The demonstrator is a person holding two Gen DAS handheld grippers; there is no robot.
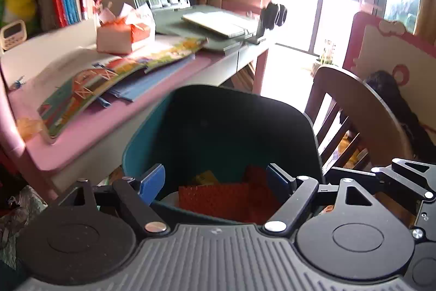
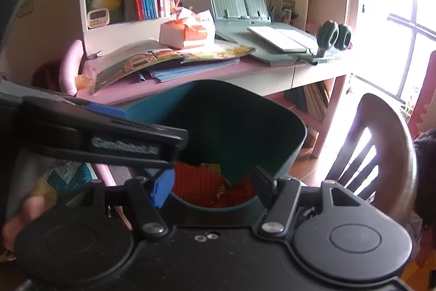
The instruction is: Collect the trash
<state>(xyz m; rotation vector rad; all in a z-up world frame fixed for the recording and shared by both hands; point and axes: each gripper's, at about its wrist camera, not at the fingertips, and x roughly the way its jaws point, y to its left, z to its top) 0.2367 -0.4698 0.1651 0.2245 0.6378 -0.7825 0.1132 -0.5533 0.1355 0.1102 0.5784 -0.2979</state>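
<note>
Dark teal bin [image 1: 152, 132] holds crumpled red [image 1: 218, 199] and yellow trash [image 1: 207, 177]. Left tool [image 1: 216, 180] and right tool [image 2: 211, 186] gape wide, empty, above it.

**Right claw spread over the bin**

The right claw [image 2: 212, 187] hangs with its jaws wide apart and nothing between them, above a teal bin [image 2: 286, 138] holding red crumpled paper [image 2: 194, 180]. The left claw [image 2: 109, 138] crosses at left. Behind, the bench [image 2: 169, 87] carries an open picture book [image 2: 152, 59].
</note>
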